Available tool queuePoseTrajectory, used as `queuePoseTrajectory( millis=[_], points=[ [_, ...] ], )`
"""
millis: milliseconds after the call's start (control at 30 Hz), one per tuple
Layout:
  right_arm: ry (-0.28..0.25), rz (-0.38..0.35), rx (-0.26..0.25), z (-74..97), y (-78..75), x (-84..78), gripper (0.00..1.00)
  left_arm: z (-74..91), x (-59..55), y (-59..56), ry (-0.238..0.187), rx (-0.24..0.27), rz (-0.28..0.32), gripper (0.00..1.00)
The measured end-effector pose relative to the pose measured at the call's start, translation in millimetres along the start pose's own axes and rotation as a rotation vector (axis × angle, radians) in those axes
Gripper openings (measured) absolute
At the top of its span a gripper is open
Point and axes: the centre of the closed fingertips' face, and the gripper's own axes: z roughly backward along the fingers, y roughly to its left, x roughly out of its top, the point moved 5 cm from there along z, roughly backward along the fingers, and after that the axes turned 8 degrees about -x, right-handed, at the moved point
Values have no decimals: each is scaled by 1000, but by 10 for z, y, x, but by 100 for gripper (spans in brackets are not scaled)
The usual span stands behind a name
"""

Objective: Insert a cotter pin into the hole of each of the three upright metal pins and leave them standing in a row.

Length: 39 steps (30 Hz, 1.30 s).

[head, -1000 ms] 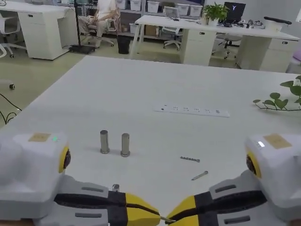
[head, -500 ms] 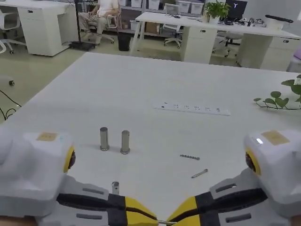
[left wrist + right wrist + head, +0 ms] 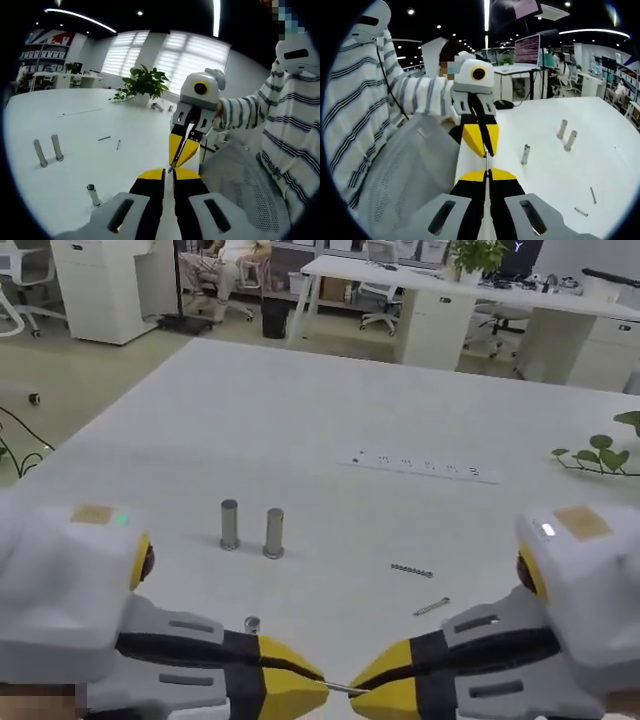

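— Tongs first: how do yours stand?

— My right tongs (image 3: 487, 172) are pressed together on a cotter pin (image 3: 487, 162), a thin pale one that pokes straight out of their tips. My left tongs (image 3: 168, 172) are closed too. They sit tip to tip with the right ones and meet the free end of that pin, though I cannot tell whether they truly nip it. I hold both low, by the near edge of the bench (image 3: 300, 420).

— And the metal pins?

— Two stand upright side by side out past the tongs. The left pin (image 3: 230, 525) and the right pin (image 3: 274, 533) are near each other but not touching. The third pin (image 3: 252, 624) stands alone, nearer me, just behind my left tongs, which hide its foot in the head view. The left gripper view shows it upright on the bench.

— What else lies there?

— Two more lie flat to the right of the standing pair. There is a dark cotter pin (image 3: 411, 570) and, nearer me, a bright cotter pin (image 3: 432, 606), and the two are apart. Farther off, a white power strip (image 3: 420, 466) lies across the bench. A leafy sprig (image 3: 600, 452) reaches in at the right edge.
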Motion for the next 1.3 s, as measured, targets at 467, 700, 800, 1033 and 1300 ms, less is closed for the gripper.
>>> queuePoseTrajectory(
  millis=[467, 700, 800, 1033, 1300],
  points=[
    [97, -65, -176, -217, -137, -87, 2, 346, -46, 460, 5, 213, -79, 31],
    [118, -93, -257, -307, -195, -99, 2, 424, -169, 667, 31, 270, -64, 36],
    [125, -120, -291, -345, -217, -108, 2, 431, -272, 749, 63, 283, -58, 36],
    [168, -132, -349, -445, -227, -160, 2, 403, -468, 875, 127, 299, -60, 33],
    [207, -118, -398, -596, -209, -199, 2, 294, -573, 937, 171, 255, -75, 31]
  ],
)
